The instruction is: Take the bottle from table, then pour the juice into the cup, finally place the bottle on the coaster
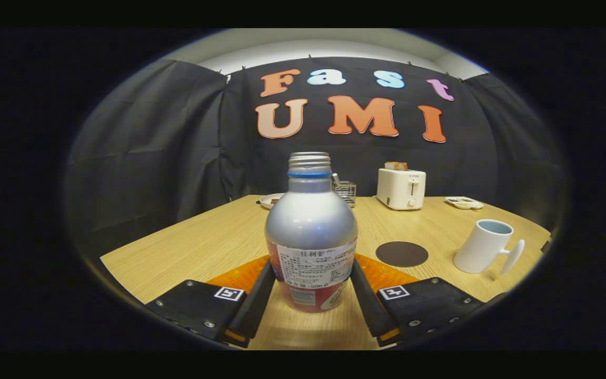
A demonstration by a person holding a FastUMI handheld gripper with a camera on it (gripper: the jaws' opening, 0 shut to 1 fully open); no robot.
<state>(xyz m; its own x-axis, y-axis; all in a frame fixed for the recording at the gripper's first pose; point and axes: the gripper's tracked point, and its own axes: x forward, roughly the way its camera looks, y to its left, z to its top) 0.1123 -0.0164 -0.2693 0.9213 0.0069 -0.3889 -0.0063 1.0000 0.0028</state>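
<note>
Black fingers (254, 305) of the hand-held gripper (311, 302) spread to both sides of the bottle (311, 237), each one lying along the lower body near the label; whether the pads really press on it or only rest beside it, cannot tell, so grip counted as uncertain. Bottle standing upright on the wooden surface (203, 237) right between the fingers, long axis vertical, silver shoulder and threaded open neck with no cap, red band at the bottom. Base seems to be on the wood, not lifted yet. Just beyond the fingers and to the right, dark round coaster (402, 253) lying flat, close to the bottle but apart from it. Further right, white cup (484, 246) with handle turned to the right, mouth open, looking tilted, probably from the lens. Coming move probably turns on this: cup lying ahead and to the right of the bottle, past the coaster, so lift straight up first, then carry rightward and tip the neck toward the cup. Far back, near the wall, white toaster (401, 188), small wire rack (345, 191), plate (271, 200).
</note>
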